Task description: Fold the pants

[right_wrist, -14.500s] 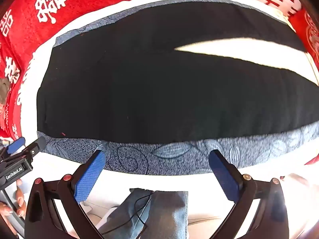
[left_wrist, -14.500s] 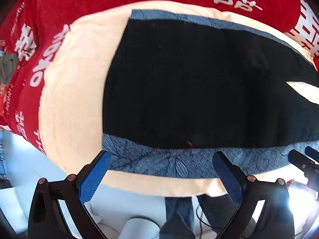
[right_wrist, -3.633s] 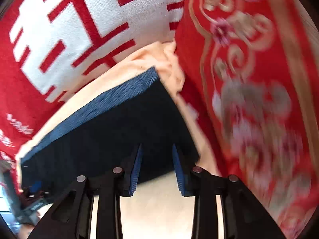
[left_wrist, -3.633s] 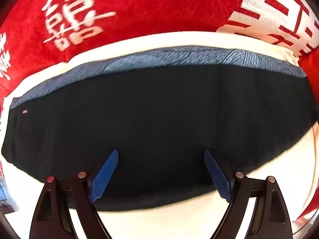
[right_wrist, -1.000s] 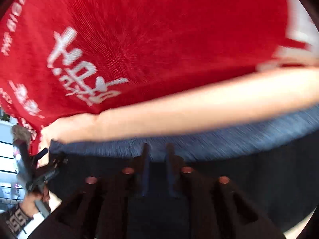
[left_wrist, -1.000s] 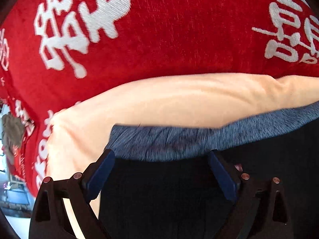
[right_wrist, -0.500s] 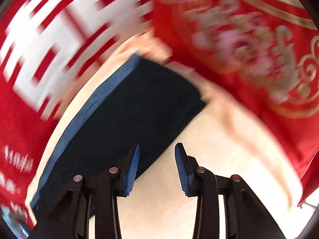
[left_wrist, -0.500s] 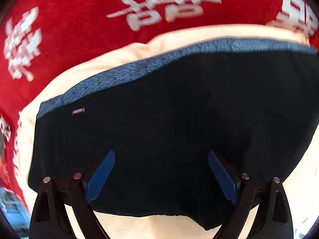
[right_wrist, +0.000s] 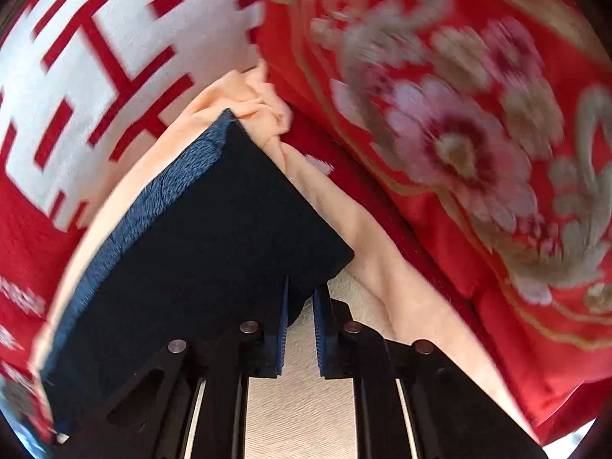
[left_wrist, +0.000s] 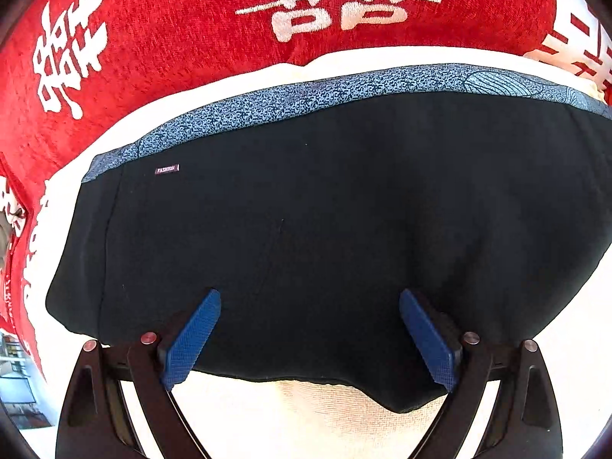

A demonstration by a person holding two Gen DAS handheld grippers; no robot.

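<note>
pants, black and folded into a wide flat block, lie just ahead of my left tool on a cream towel. that tool's two blue pads stand far apart, over the near edge of the cloth, with nothing pressed between them. past the pants, along their far edge, runs a blue patterned band, and a small label sits toward the far left corner. beyond the towel spreads a red blanket with white characters

my right tool points down at the near right corner of the pants. its pads have just been closing and now stand nearly together, with a rounded bit of the black corner reaching in between their tips; whether they truly pinch it i cannot tell. the cream towel shows under the tool, bunched up at the far corner of the pants. to the right of this tool lies a red flowered cloth, blurred
</note>
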